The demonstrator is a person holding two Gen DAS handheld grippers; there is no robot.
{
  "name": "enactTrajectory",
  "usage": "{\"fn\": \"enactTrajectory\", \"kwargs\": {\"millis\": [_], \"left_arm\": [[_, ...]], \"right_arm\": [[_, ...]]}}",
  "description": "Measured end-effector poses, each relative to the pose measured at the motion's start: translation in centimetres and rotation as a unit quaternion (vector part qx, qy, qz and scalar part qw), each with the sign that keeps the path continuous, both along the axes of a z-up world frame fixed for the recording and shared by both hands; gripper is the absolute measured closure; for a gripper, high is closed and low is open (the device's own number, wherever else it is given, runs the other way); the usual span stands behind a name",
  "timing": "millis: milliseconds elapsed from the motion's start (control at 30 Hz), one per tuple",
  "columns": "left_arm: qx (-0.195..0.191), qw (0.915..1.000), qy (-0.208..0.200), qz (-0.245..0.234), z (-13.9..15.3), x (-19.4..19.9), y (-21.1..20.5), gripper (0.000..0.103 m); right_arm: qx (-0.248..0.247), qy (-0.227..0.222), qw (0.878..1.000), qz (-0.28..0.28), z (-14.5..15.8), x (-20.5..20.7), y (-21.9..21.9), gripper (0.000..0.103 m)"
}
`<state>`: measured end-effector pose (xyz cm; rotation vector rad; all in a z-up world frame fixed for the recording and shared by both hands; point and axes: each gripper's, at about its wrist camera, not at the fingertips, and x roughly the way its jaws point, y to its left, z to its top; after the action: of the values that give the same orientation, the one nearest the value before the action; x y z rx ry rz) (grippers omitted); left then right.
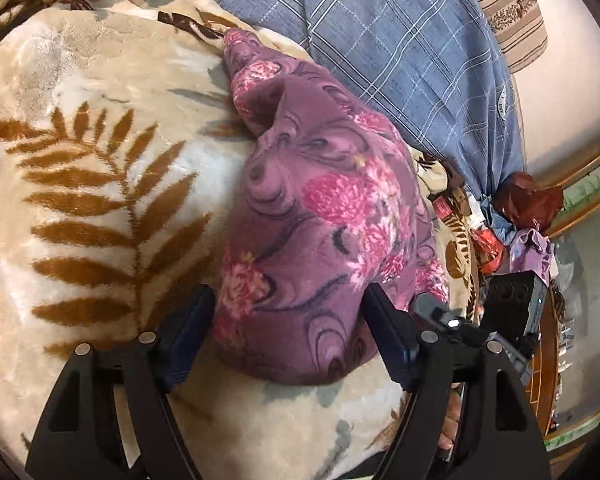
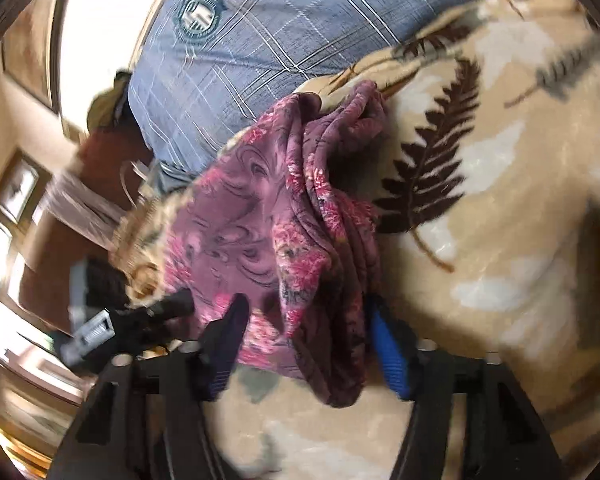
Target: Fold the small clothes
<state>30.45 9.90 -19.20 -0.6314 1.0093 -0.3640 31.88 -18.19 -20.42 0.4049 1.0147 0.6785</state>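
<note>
Left wrist view: the left tongs [image 1: 290, 334] stand spread, straddling the near end of the purple floral garment [image 1: 320, 216], which lies bunched at frame center on a fern-print fleece blanket [image 1: 80, 184]. Right wrist view, blurred: the right tongs [image 2: 306, 330] flank the garment's gathered folds; grip unclear.
</note>
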Motion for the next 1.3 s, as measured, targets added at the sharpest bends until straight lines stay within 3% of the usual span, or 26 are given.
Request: {"fn": "enactTrajectory", "kwargs": {"millis": [33,100,133,167,267,300,333,367,467,567,700,767,833,900,1000,1067,1133,1200,1300], "left_arm": [[-0.002,1.0,-0.001,0.001,0.0,0.0,0.0,0.027],[-0.008,1.0,-0.001,0.006,0.1,-0.2,0.4,0.027],[-0.008,0.9999,-0.003,0.008,0.1,-0.4,0.6,0.027],[-0.001,0.9999,-0.006,0.009,0.1,-0.5,0.5,0.027],[0.019,0.9997,-0.014,0.007,-0.1,-0.5,0.0,0.026],[0.024,0.9996,-0.015,0.006,-0.1,-0.5,-0.1,0.026],[0.029,0.9994,-0.017,0.005,-0.1,-0.4,-0.3,0.027],[0.029,0.9994,-0.017,0.004,0.0,-0.4,-0.5,0.035],[0.029,0.9994,-0.018,0.002,0.7,-1.0,-0.6,0.052],[-0.006,0.9999,0.008,0.008,2.2,-2.6,-0.2,0.063],[-0.034,0.9986,0.041,-0.006,3.8,-5.9,0.5,0.063],[-0.02,0.9972,0.07,-0.015,2.3,-6.5,0.4,0.063],[0.002,0.9949,0.1,-0.011,-0.3,-6.6,0.3,0.062],[-0.056,0.9934,0.1,-0.005,-2.2,-6.7,0.7,0.06],[-0.071,0.995,0.07,0.009,-2.6,-7.6,1.1,0.054],[-0.04,0.9978,0.051,0.015,-2.1,-8.0,0.7,0.052],[0.02,0.9993,0.026,0.016,-1.1,-8.5,-0.4,0.047],[0.087,0.9961,-0.005,0.019,-0.1,-9.1,-1.7,0.044],[0.139,0.9892,-0.037,0.027,0.7,-9.7,-2.7,0.043]], "right_arm": [[-0.017,-0.005,1.0,-0.004,0.1,-0.1,-0.2,0.066],[-0.029,-0.017,0.999,-0.012,1.0,-0.5,-0.6,0.065],[-0.034,-0.025,0.999,-0.017,1.4,-0.7,-0.8,0.06],[-0.053,-0.029,0.998,-0.025,1.6,-0.7,-0.8,0.043],[-0.08,-0.006,0.997,-0.002,0.2,0.2,0.1,0.038],[-0.074,-0.014,0.997,0.005,0.2,0.0,0.3,0.04],[-0.073,-0.011,0.997,0.015,0.1,-0.1,0.8,0.051],[-0.078,-0.011,0.997,0.02,0.0,-0.3,1.3,0.063],[-0.096,-0.021,0.995,0.014,0.4,-1.2,2.1,0.076],[-0.091,-0.006,0.996,0.01,2.4,-2.8,1.7,0.079],[-0.052,0.046,0.998,0.01,4.7,-5.1,-0.3,0.078],[-0.026,0.076,0.996,0.025,3.7,-6.0,-1.2,0.078],[-0.03,0.099,0.994,0.023,1.4,-6.1,-1.2,0.078],[-0.046,0.115,0.992,0.015,-1.2,-6.3,-0.9,0.077],[-0.067,0.079,0.995,0.01,-0.2,-7.0,-0.4,0.073],[-0.09,0.049,0.995,0.009,0.9,-7.6,0.1,0.071],[-0.107,0.036,0.994,0.004,0.8,-7.9,0.5,0.07],[-0.106,0.039,0.994,-0.009,0.5,-8.1,0.5,0.069],[-0.101,0.038,0.994,-0.019,0.4,-8.4,0.5,0.067]]}}
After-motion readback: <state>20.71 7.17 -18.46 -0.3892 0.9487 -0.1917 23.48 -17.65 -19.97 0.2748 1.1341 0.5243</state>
